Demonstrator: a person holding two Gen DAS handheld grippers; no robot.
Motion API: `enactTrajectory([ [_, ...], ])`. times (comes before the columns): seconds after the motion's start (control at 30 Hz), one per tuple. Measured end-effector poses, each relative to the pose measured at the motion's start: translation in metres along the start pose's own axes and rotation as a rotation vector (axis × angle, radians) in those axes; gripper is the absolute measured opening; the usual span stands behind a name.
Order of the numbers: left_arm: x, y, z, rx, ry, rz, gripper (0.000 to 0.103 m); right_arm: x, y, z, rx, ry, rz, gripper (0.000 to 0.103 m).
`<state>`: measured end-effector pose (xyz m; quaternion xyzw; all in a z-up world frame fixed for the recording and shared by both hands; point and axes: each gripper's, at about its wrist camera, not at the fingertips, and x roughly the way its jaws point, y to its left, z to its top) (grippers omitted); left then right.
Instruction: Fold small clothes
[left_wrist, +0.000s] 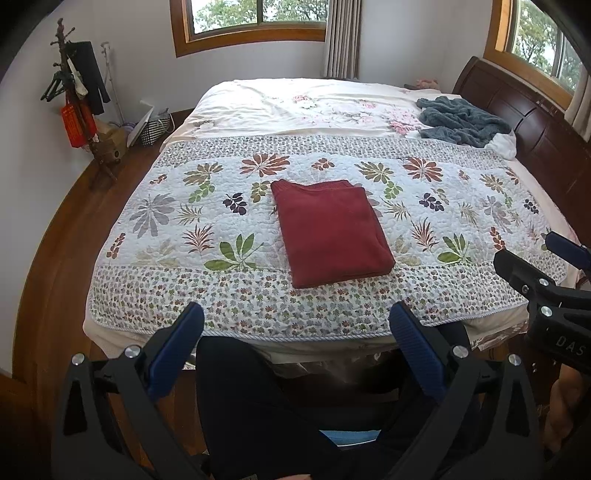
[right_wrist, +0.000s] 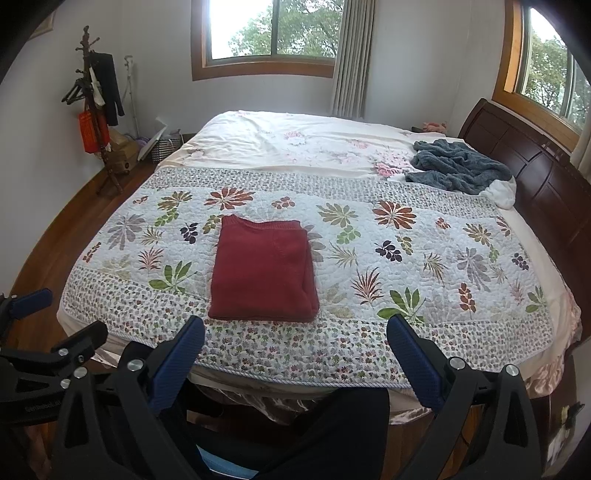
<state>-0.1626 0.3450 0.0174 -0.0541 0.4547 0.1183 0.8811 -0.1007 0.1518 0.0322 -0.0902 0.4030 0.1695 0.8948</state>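
Left wrist view shows the red sweater (left_wrist: 332, 232) folded into a neat block on the quilt (left_wrist: 177, 236), near the bed's near edge; it looks soft, thick and light, best pinched at a corner or folded edge. Both the left gripper (left_wrist: 295, 339) and right gripper (right_wrist: 295, 343) hang wide and empty off that edge, with bare quilt all around.

We see a bedroom — white walls (left_wrist: 399, 40); wood floor (left_wrist: 74, 236); a wide bed (right_wrist: 295, 147) with dark headboard (right_wrist: 535, 166); wood-framed windows (right_wrist: 273, 33) giving daylight; a coat rack (left_wrist: 74, 99).
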Motion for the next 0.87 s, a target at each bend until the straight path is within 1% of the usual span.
enactTrajectory([
  [0.53,0.005,0.0009,0.0002,0.008,0.006,-0.001,0.1,0.0049,-0.0037,-0.0006,0.006,0.004,0.004,0.099],
  [0.73,0.0048,0.001,-0.0001,0.007,0.006,-0.003,0.1,0.0011,-0.0036,0.0002,0.003,-0.018,-0.004,0.099],
  [0.87,0.004,0.0013,-0.0004,0.008,0.003,-0.002,0.1,0.0005,-0.0027,0.0,0.003,-0.018,-0.004,0.099],
])
